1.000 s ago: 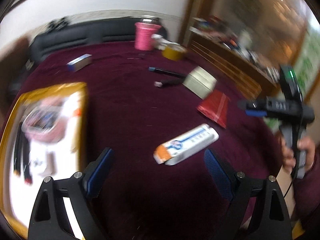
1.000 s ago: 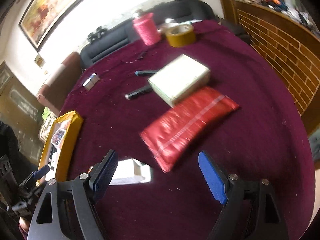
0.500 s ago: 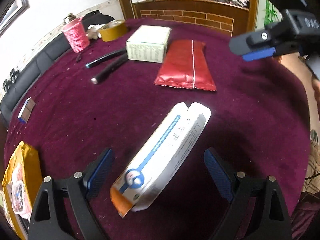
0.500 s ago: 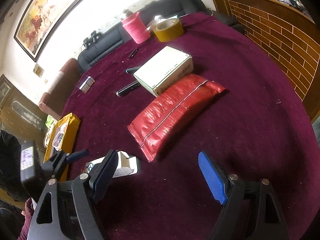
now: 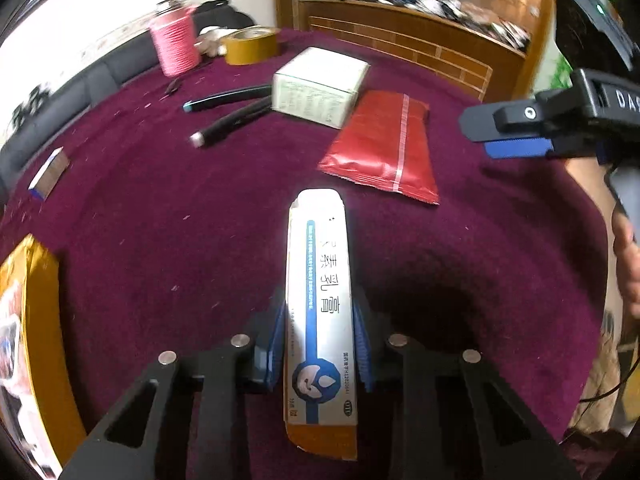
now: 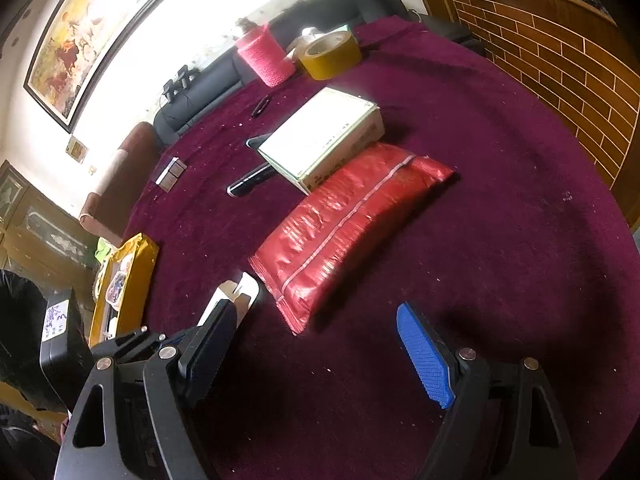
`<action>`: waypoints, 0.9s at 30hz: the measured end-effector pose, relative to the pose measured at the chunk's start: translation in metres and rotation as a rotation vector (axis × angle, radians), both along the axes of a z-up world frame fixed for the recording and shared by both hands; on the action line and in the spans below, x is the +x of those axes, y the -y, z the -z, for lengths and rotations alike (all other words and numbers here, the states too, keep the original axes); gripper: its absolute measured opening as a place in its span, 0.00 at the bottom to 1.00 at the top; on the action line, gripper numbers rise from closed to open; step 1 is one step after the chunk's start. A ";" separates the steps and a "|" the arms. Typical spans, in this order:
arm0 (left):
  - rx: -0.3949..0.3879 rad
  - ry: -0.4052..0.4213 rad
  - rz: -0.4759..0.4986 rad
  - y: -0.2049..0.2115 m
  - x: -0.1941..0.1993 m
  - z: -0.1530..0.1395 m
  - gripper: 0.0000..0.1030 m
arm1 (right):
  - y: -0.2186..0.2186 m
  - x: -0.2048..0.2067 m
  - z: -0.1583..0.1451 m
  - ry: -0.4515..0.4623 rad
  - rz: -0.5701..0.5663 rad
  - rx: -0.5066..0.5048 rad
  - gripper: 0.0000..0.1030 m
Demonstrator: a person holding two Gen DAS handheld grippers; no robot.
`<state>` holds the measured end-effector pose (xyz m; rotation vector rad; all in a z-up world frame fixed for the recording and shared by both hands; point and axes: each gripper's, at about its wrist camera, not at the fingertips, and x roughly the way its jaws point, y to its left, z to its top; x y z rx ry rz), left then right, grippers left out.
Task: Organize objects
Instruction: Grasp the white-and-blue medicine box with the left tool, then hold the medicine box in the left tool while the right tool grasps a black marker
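A long white ointment box with a blue stripe and an orange end lies on the maroon tablecloth. It points straight away between the blue pads of my left gripper, whose jaws are closing with both pads against the box's sides. The box's far end shows in the right wrist view, just left of a red foil pouch. My right gripper hovers open over bare cloth beside the pouch's near end, holding nothing. One of its fingers shows at the right in the left wrist view.
A pale carton sits behind the red pouch, two dark pens to its left. A pink spool and a yellow tape roll stand at the back. A small box and a yellow package lie left.
The left gripper's jaws came together onto the ointment box, which lay slanted between wide jaws half a second ago and now lies straight along them. The right gripper stayed open and hardly moved.
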<state>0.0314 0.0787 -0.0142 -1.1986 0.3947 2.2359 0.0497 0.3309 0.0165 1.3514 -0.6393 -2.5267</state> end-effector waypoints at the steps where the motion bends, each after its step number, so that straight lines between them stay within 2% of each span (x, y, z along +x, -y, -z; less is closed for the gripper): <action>1: 0.023 0.007 -0.021 0.006 0.000 -0.003 0.28 | 0.002 -0.002 -0.001 -0.005 -0.005 0.002 0.84; 8: 0.190 0.038 -0.156 0.046 0.007 -0.027 0.28 | 0.041 -0.042 -0.020 -0.031 -0.092 0.008 0.84; 13: 0.217 0.013 -0.173 0.058 0.016 -0.036 0.28 | 0.058 -0.094 -0.031 -0.037 -0.077 0.024 0.84; 17: 0.237 0.018 -0.168 0.063 0.018 -0.036 0.28 | 0.069 -0.145 -0.037 -0.047 -0.095 0.212 0.84; 21: 0.262 0.032 -0.194 0.070 0.015 -0.033 0.28 | 0.094 -0.196 -0.022 0.002 -0.187 0.393 0.84; 23: 0.269 0.041 -0.209 0.073 0.013 -0.031 0.28 | 0.107 -0.216 -0.010 0.035 -0.220 0.457 0.80; 27: 0.279 0.058 -0.237 0.079 0.009 -0.030 0.28 | 0.124 -0.247 0.016 0.095 -0.275 0.571 0.62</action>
